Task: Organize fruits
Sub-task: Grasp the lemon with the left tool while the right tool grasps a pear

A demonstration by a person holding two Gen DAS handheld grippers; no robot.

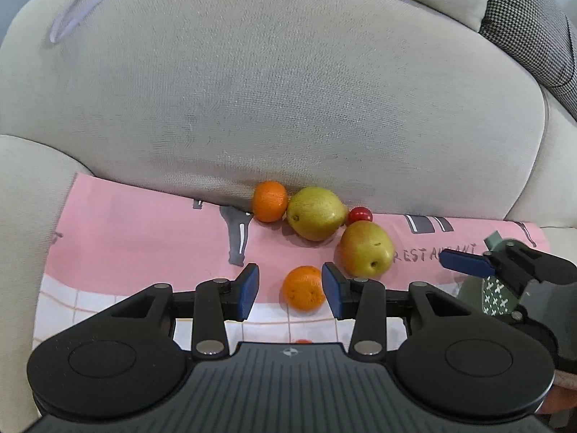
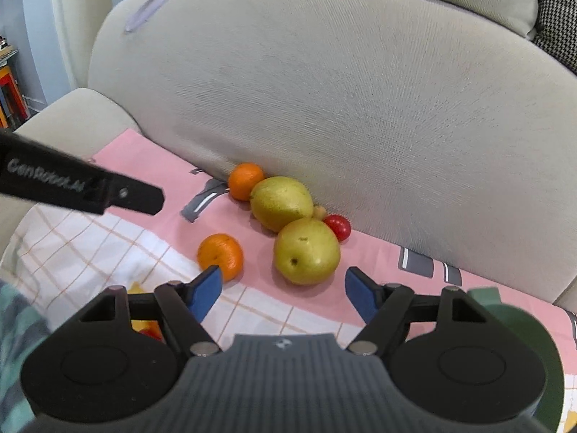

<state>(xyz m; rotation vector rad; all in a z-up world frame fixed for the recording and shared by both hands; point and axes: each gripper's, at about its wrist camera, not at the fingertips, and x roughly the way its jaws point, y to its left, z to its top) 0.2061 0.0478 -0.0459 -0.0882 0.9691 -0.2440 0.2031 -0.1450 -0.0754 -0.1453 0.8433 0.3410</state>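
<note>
On a pink cloth (image 1: 144, 238) on a sofa seat lie two oranges, two yellow-green pears and a small red fruit. My left gripper (image 1: 290, 290) is open, with the near orange (image 1: 303, 288) between its blue pads and closer to the right one. The near pear (image 1: 366, 249) lies just right of it. The far pear (image 1: 315, 213), far orange (image 1: 269, 201) and red fruit (image 1: 360, 214) rest against the backrest. My right gripper (image 2: 283, 297) is open and empty, just in front of the near pear (image 2: 306, 252). The near orange (image 2: 220, 256) sits by its left pad.
The beige sofa backrest (image 1: 270, 90) rises right behind the fruit. A green container (image 2: 519, 324) sits at the right, partly behind the right gripper. The left gripper's black body (image 2: 79, 184) crosses the left of the right wrist view. Yellow and red items (image 2: 146, 326) show under the right gripper.
</note>
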